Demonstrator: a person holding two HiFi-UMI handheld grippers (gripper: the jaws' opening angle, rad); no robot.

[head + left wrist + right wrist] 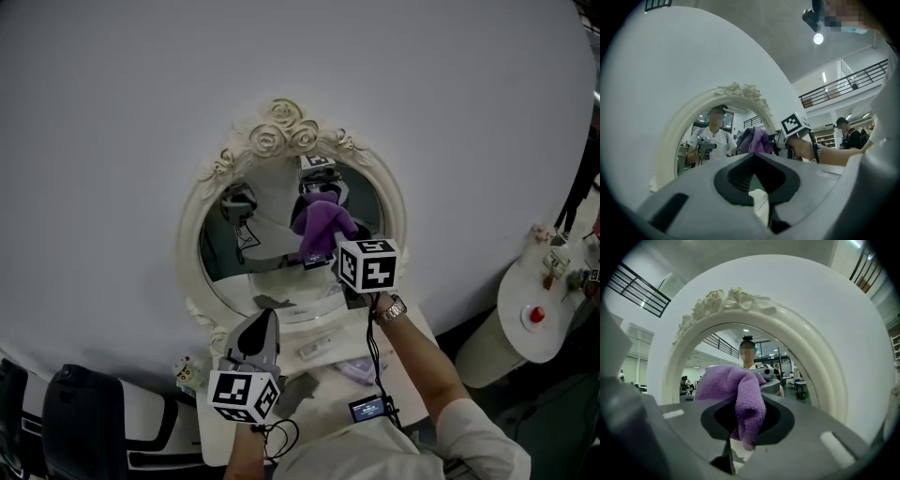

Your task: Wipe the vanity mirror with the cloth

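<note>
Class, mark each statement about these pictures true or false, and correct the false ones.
1. The right tongs hold a purple cloth. True.
2. The mirror has a square frame. False: the frame is oval, with roses on top.
3. The left tongs grip a corner of the cloth. False: they are shut on nothing, low beneath the mirror.
4. The cloth is held up in front of the mirror. True.
</note>
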